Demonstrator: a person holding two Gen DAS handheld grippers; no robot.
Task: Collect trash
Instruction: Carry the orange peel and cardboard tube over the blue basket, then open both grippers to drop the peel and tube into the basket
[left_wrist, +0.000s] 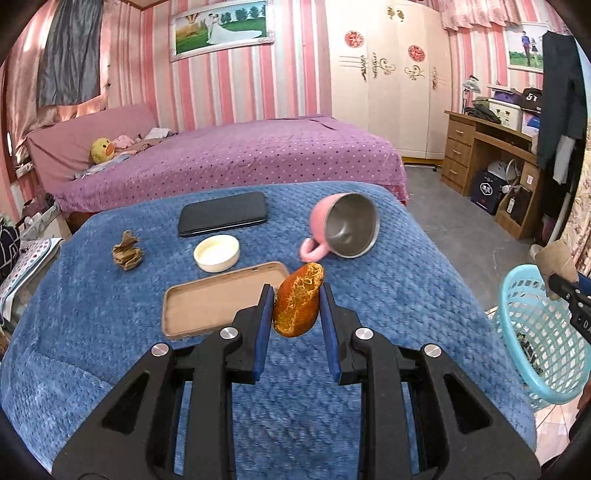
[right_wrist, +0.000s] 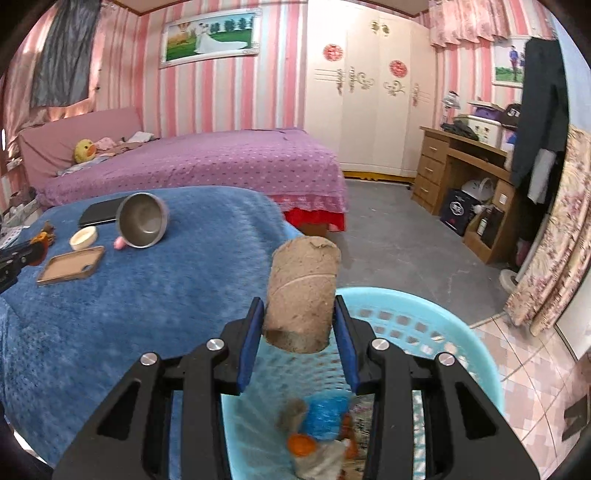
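Left tongs (left_wrist: 295, 295) clamped on orange peel (left_wrist: 297, 302), held above blue-blanketed surface (left_wrist: 92, 314). Right tongs (right_wrist: 298, 314) gripping cardboard tube (right_wrist: 301, 295) upright over turquoise basket (right_wrist: 461, 325), beside that surface, trash already inside. Crumpled brown paper (left_wrist: 127, 251) lying on blanket

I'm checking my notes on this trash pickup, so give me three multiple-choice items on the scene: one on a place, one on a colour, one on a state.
1. Where is the basket?
A. on the purple bed
B. on the floor beside the blue blanket
C. on the desk

2. What colour is the cup's outside?
A. green
B. black
C. pink

3. How is the cardboard tube held?
A. gripped in the right tongs over the basket
B. lying on the blanket
C. standing in the cup

Answers: 1 B, it stands at the blanket's edge. 2 C, pink wall, metal inside. 3 A, both pads press its sides.
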